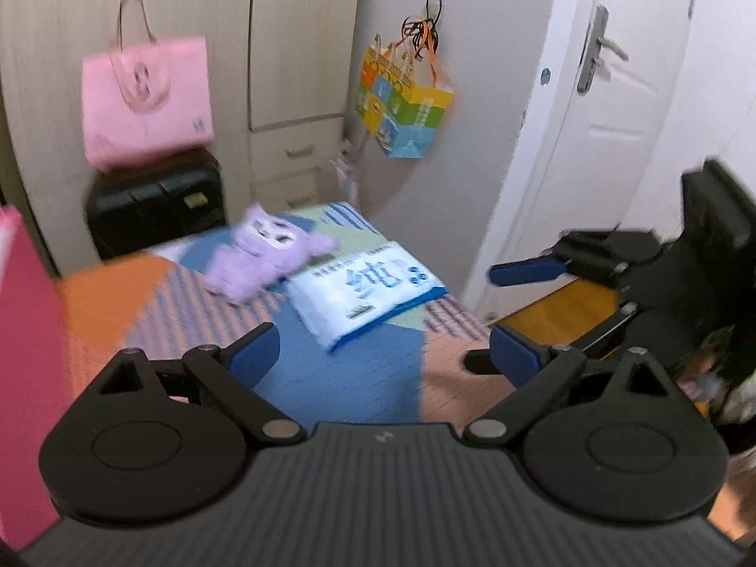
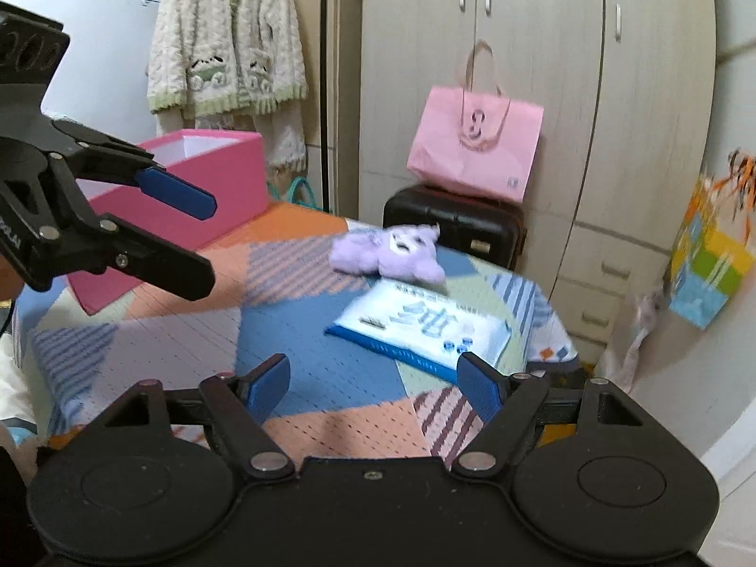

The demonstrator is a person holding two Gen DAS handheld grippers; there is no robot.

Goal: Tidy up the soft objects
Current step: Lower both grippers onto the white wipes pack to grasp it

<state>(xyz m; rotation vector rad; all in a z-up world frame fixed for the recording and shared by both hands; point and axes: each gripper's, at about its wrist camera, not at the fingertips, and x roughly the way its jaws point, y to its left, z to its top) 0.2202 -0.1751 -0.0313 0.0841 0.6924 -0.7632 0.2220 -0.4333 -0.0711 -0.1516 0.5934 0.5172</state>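
Pink tote bag (image 2: 475, 144) on black suitcase (image 2: 453, 224); cardigan (image 2: 227, 38) hanging.

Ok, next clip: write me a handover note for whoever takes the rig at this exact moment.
Left gripper: open, empty, above the bed.
Right gripper: open, empty, also above the bed.
Purple plush toy lies on the patchwork bedspread, touching the wipes pack beside it.
Pink box stands open at the bed's far end.
Done: nothing visibly stowed.
Left: likely move plush and pack into the box.
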